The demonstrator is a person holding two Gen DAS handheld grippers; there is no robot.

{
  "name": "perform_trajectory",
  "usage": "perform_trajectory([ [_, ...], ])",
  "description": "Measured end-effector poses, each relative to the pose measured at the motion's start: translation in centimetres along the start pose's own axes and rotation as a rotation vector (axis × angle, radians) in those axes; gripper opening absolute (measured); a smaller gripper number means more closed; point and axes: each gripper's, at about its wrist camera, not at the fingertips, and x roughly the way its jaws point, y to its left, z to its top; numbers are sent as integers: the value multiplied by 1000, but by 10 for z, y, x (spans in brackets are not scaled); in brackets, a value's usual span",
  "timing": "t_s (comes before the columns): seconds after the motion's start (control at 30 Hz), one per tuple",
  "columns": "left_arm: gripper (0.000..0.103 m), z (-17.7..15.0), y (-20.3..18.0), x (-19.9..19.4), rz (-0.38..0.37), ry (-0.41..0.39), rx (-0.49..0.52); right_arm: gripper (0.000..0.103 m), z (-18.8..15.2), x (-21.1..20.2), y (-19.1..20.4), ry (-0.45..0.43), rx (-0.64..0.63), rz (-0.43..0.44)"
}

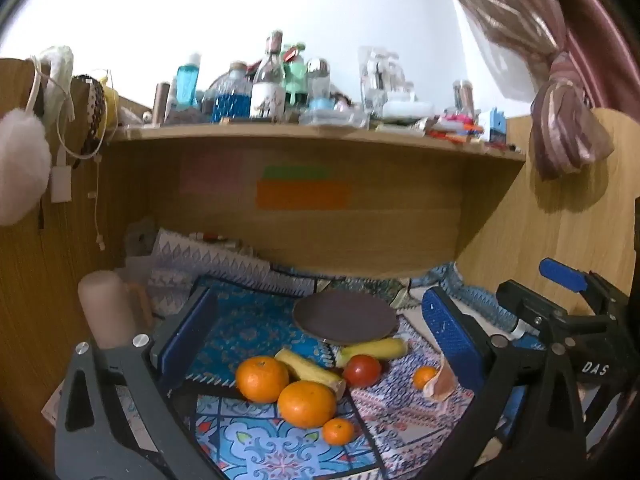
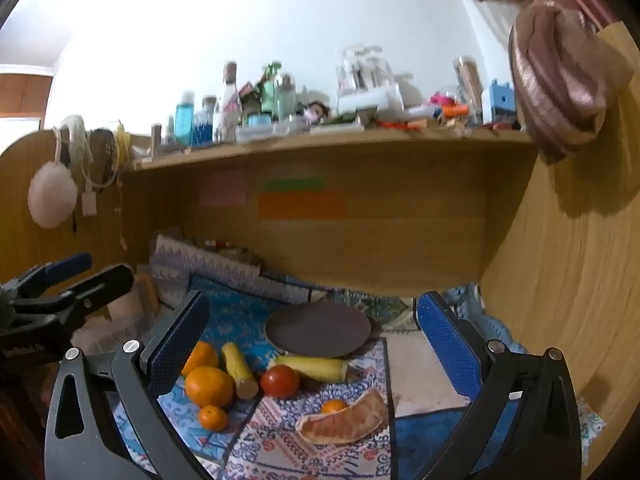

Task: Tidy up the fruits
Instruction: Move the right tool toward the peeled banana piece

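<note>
On the patterned cloth lie two large oranges [image 1: 262,378] [image 1: 307,403], a small mandarin [image 1: 338,431], a second small mandarin [image 1: 425,377], a red tomato [image 1: 362,370], two yellow corn pieces [image 1: 308,368] [image 1: 374,349] and a grapefruit wedge [image 2: 344,422]. A dark round plate [image 1: 345,317] sits empty behind them; it also shows in the right wrist view [image 2: 319,329]. My left gripper [image 1: 320,336] is open above the fruit. My right gripper [image 2: 316,344] is open and empty, over the tomato [image 2: 280,381] and corn [image 2: 316,368].
A wooden shelf [image 1: 312,136] crowded with bottles overhangs the back of the desk. Wooden side panels [image 2: 560,280] close both sides. A pale cylinder [image 1: 105,312] stands at the left. Folded cloths [image 1: 208,264] lie at the back. A curtain [image 1: 560,120] hangs at right.
</note>
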Motion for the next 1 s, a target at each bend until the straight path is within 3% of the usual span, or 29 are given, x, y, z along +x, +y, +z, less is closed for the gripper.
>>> perform_trajectory([
  [0.33, 103, -24, 27, 65, 14, 215, -19, 103, -41, 33, -11, 219, -15, -43],
  [0.37, 103, -36, 29, 70, 9, 177, -18, 103, -46, 36, -13, 243, -14, -45],
  [0.47, 103, -57, 33, 87, 3, 254, -28, 103, -58, 46, -17, 308, -12, -42],
  [0.5, 102, -64, 33, 88, -5, 321, -47, 103, -61, 50, -18, 322, -8, -36],
  [0.63, 94, -85, 36, 106, -27, 431, -82, 103, -74, 65, -16, 388, -10, -17],
  [0.93, 94, -98, 36, 138, -62, 520, -102, 103, -99, 96, -15, 509, 4, -18],
  [1.0, 89, -98, 39, 144, -62, 532, -84, 103, -101, 103, -16, 525, 15, -23],
])
